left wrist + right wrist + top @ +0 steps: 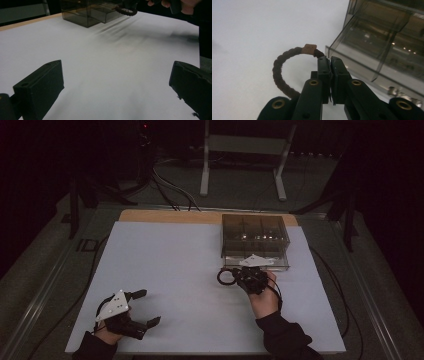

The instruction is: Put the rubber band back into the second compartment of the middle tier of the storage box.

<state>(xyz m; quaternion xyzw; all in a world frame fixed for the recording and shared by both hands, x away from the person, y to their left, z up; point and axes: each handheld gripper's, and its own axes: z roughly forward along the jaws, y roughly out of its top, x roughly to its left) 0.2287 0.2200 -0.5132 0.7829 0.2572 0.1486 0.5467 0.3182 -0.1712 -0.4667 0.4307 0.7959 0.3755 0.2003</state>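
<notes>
No text, label, brand, number or sign is showing clearly enough to be read on anything in these views.

I am at a tabletop (165,270) covered by a white sheet, with a strip of bare wood (170,216) showing along its far edge. Around it the room is dark. Beyond lies grey floor (240,190) crossed by black cables (167,190), and the white legs of a stand (242,157) rise there. Metal rails (45,290) flank the tabletop
</notes>
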